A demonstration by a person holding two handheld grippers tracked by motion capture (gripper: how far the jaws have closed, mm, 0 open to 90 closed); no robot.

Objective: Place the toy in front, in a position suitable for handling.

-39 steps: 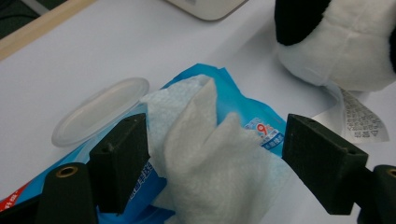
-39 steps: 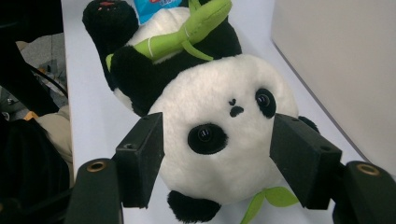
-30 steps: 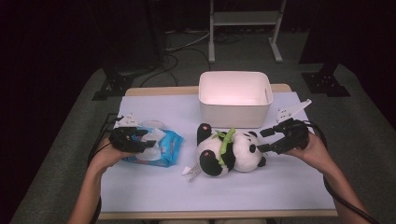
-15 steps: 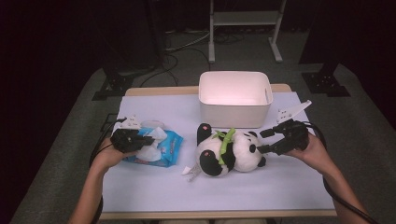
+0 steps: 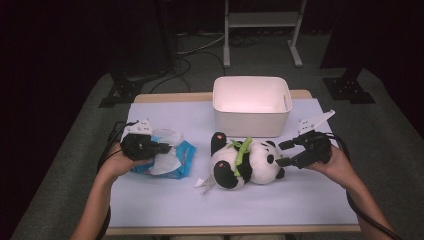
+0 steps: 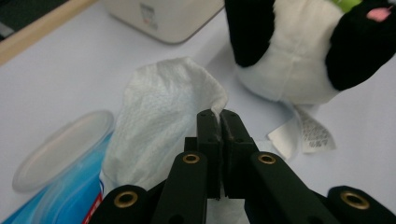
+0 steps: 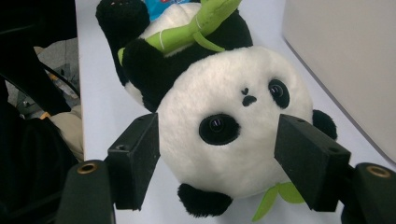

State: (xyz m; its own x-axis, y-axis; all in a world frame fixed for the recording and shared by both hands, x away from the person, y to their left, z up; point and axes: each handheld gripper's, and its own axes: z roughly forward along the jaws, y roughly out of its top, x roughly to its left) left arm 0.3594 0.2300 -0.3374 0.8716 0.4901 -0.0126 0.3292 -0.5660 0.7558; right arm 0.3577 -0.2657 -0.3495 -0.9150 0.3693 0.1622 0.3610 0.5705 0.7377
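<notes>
My left gripper [image 5: 161, 148] [image 6: 217, 115] is shut on the upper edge of a white wipe [image 5: 168, 159] [image 6: 161, 126]. The wipe stands up out of a blue wipe packet [image 5: 184, 161] [image 6: 44, 212] with a clear flip lid [image 6: 60, 144], at the table's left. A plush panda [image 5: 245, 162] [image 7: 243, 154] lies on its back at the centre, with a green bamboo sprig [image 5: 243, 150] [image 7: 196, 28] on its chest. My right gripper [image 5: 284, 153] [image 7: 223, 140] is open, a jaw on each side of the panda's head, at or very near the fur.
A white bin [image 5: 250, 119] [image 6: 173, 21] [image 7: 345, 60] stands just behind the panda. The panda's fabric tag [image 5: 204, 183] [image 6: 309, 135] lies on the pale table cover [image 5: 165, 205]. Cables trail off the table's left and right edges.
The left gripper has lifted slightly over the packet, drawing the wipe up with it. The right gripper and the panda have stayed put.
</notes>
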